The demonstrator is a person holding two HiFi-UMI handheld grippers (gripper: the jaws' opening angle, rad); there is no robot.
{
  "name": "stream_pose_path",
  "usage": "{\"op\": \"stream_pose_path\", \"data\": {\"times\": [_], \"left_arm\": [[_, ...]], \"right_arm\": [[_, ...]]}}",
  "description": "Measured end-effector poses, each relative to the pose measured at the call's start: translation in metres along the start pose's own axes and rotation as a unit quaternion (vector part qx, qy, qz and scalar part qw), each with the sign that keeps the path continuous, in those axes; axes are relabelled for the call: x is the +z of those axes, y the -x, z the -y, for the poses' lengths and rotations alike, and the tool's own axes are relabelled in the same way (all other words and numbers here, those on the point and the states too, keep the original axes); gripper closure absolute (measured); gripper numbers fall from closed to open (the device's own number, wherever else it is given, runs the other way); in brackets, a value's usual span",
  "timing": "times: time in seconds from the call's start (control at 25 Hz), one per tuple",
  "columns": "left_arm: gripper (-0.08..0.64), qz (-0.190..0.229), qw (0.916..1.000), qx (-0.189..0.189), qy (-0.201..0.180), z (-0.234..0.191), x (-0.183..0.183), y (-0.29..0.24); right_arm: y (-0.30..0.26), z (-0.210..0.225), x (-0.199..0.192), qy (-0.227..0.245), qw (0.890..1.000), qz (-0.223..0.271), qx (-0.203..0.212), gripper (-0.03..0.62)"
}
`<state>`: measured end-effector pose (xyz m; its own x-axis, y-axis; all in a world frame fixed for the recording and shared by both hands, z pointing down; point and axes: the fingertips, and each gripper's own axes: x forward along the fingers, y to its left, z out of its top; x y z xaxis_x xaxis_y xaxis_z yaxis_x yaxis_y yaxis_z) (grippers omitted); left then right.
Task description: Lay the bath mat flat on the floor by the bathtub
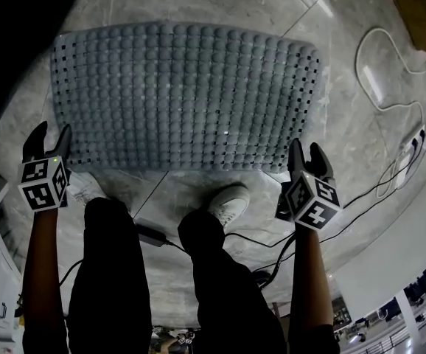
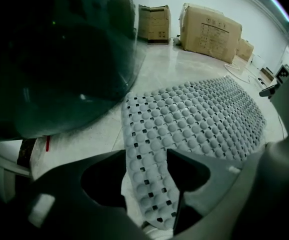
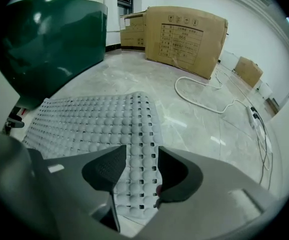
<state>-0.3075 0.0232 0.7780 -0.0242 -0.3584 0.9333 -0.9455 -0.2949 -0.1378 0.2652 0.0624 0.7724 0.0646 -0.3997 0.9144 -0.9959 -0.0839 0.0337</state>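
You are standing over the bath mat (image 1: 187,98), which is lying flat on the marble floor (image 1: 198,6) at your 12 o'clock, its near edge running just beyond your shoe (image 1: 228,201). The dark green bathtub (image 3: 49,39) is sitting beside the mat's far-left side, around 10 o'clock. Bare floor is stretching away toward 1 o'clock, while a white cable (image 1: 368,65) and a power strip (image 1: 412,147) are lying at 2 o'clock, apart from the mat. Your left gripper (image 1: 52,131) is hovering at the mat's near-left corner, jaws standing apart and pressing nothing. Your right gripper (image 1: 306,150) is hovering at the near-right corner, jaws likewise spread, with the corner showing between them unpinched.
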Motion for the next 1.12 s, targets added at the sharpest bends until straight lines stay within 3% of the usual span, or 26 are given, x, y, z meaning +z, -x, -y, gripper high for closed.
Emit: {"op": "stream_pose_path", "data": {"times": [0.08, 0.2, 0.32, 0.44, 0.56, 0.96, 1.12], "left_arm": [[0.307, 0.004, 0.9999, -0.01, 0.005, 0.004, 0.006, 0.01], [0.335, 0.008, 0.9996, -0.025, 0.009, 0.012, 0.014, 0.022], [0.362, 0.009, 0.9992, -0.037, 0.006, 0.02, 0.021, 0.032], [0.426, 0.009, 0.9989, -0.046, 0.006, 0.025, 0.027, 0.045], [0.478, 0.014, 0.9985, -0.052, 0.01, 0.028, 0.033, 0.059], [0.558, 0.015, 0.9978, -0.064, 0.012, 0.024, 0.044, 0.098], [0.558, 0.016, 0.9974, -0.07, 0.011, 0.025, 0.047, 0.114]], "right_arm": [[0.007, -0.005, 0.005, -0.002, 1.0, -0.001, 0.009, 0.376], [0.021, -0.014, 0.015, -0.002, 1.0, 0.002, 0.012, 0.447], [0.034, -0.028, 0.023, 0.001, 1.0, 0.002, 0.03, 0.462], [0.048, -0.037, 0.031, 0.001, 0.999, 0.005, 0.041, 0.473], [0.066, -0.043, 0.04, -0.001, 0.999, 0.017, 0.041, 0.524], [0.111, -0.068, 0.052, -0.013, 0.998, 0.024, 0.051, 0.553], [0.127, -0.08, 0.055, -0.017, 0.998, 0.028, 0.06, 0.565]]}}
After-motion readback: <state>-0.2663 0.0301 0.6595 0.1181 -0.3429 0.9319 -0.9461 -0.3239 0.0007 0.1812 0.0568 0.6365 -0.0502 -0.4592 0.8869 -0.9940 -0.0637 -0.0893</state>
